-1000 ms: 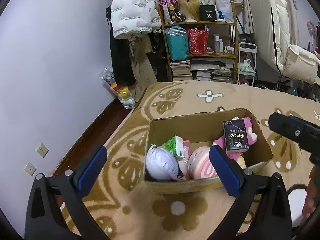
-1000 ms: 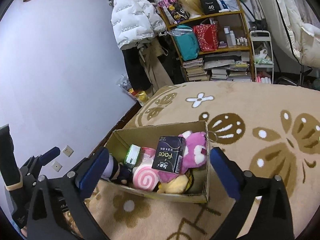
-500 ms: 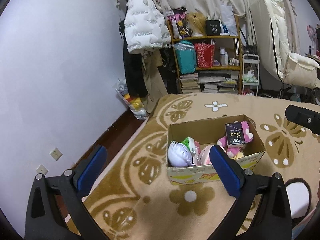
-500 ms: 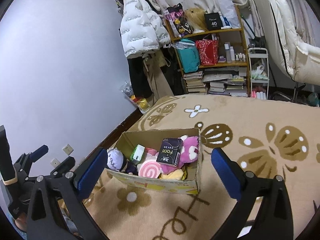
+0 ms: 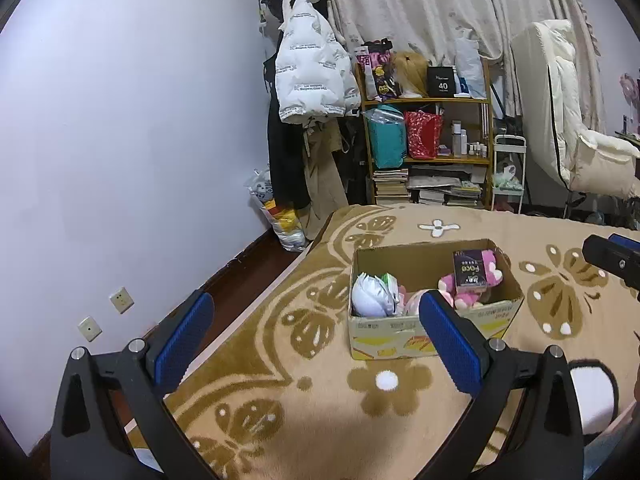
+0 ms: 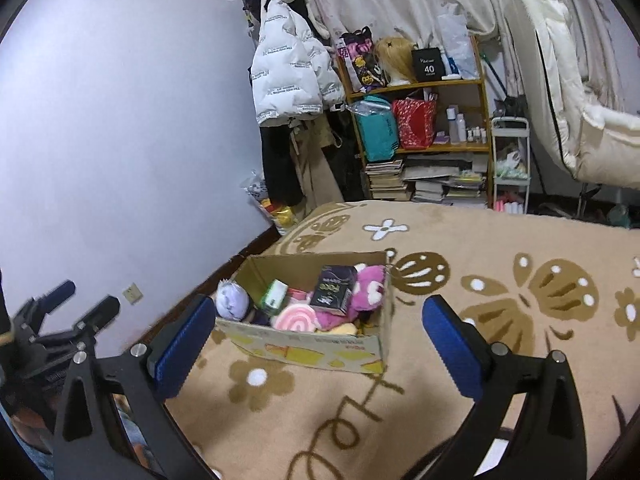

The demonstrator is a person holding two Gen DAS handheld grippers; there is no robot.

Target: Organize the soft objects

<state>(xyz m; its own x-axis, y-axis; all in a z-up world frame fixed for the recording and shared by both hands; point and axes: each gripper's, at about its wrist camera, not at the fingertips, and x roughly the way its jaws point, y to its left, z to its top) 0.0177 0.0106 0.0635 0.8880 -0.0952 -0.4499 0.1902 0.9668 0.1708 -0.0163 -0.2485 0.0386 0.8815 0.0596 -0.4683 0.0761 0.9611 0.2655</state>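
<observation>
An open cardboard box (image 5: 424, 340) (image 6: 304, 350) sits on the beige patterned blanket. Inside lie a white plush ball (image 5: 370, 302) (image 6: 232, 300), a green packet (image 6: 274, 297), a pink swirl cushion (image 6: 298, 320), a pink plush toy (image 5: 486, 276) (image 6: 368, 292) and a black tissue pack (image 5: 468, 272) (image 6: 336, 290). My left gripper (image 5: 318, 338) hangs open and empty, back from the box's near side. My right gripper (image 6: 316, 340) is open and empty too, held back from the box. The right gripper's body shows at the right edge of the left wrist view.
A wall with sockets (image 5: 120, 300) runs along the left. A wooden shelf (image 5: 428, 152) of bags and books, hanging coats (image 5: 312, 76), a white trolley (image 6: 510, 164) and a cream recliner (image 5: 580, 132) stand beyond the blanket (image 6: 500, 248). A white roll (image 5: 592, 396) lies at the lower right.
Both grippers have pulled back and up from the box, which now looks smaller and farther. Both stayed open and empty.
</observation>
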